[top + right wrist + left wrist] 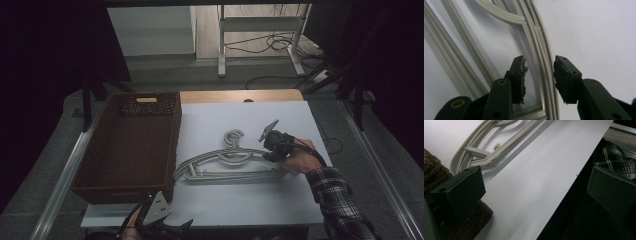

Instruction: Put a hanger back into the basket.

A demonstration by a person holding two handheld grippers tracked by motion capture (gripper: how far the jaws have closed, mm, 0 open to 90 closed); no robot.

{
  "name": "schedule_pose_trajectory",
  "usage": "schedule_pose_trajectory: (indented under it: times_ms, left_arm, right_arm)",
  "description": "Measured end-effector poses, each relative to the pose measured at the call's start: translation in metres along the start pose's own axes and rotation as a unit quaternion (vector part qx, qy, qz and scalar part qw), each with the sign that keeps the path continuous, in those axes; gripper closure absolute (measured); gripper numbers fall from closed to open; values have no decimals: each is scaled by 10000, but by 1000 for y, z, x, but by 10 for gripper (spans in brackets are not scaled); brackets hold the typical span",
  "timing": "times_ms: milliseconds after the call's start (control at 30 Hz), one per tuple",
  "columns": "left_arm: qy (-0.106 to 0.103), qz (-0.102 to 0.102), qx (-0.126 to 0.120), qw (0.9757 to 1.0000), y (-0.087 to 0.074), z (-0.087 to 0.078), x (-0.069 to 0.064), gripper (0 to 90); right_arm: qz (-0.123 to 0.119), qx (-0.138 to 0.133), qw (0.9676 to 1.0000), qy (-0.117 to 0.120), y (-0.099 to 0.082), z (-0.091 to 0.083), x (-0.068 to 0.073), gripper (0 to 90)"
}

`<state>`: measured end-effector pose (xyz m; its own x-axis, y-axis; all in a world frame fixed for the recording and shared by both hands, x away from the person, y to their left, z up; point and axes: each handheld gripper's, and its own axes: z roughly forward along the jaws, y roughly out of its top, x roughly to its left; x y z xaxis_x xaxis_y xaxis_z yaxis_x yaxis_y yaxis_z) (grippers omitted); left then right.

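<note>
Two or more pale grey plastic hangers [220,160] lie stacked on the white tabletop [240,200], hooks toward the far side. My right gripper [270,150] is down at their right arm. In the right gripper view its jaws [540,67] straddle the ribbed hanger arm [537,45]: there is a clear gap at the left pad, and the right pad is close beside the arm, so it is open. My left gripper [172,229] rests at the table's near edge by the basket corner, with its jaws [536,187] wide open and nothing between them. The hangers' [486,147] left ends lie beyond it.
A large brown wicker basket [175,140] with nothing visible in it stands on the left half of the table; its corner [434,170] is beside my left jaw. A plaid sleeve [340,200] comes in at the right. Metal rails run along both sides of the table.
</note>
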<state>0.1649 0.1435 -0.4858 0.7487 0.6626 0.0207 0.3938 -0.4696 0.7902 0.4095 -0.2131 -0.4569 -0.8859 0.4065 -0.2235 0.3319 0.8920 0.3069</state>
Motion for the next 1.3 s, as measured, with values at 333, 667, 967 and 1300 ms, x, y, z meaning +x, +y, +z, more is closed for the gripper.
schedule_pose_trajectory:
  times_ms: [333, 667, 967, 1300]
  left_arm:
    - [27, 12, -4, 10000, 0, -1, 0, 15]
    - [30, 24, 28, 10000, 0, 0, 0, 16]
    - [37, 31, 61, 10000, 0, 1, 0, 15]
    - [56, 38, 112, 9999, 0, 2, 0, 15]
  right_arm:
    - [-435, 269, 9987, 56, 14, 21, -3, 669]
    - [-757, 316, 9966, 9, 17, 27, 0, 784]
    - [-1246, 376, 9915, -55, 13, 23, 5, 817]
    - [-1136, 159, 9934, -36, 11, 11, 4, 815]
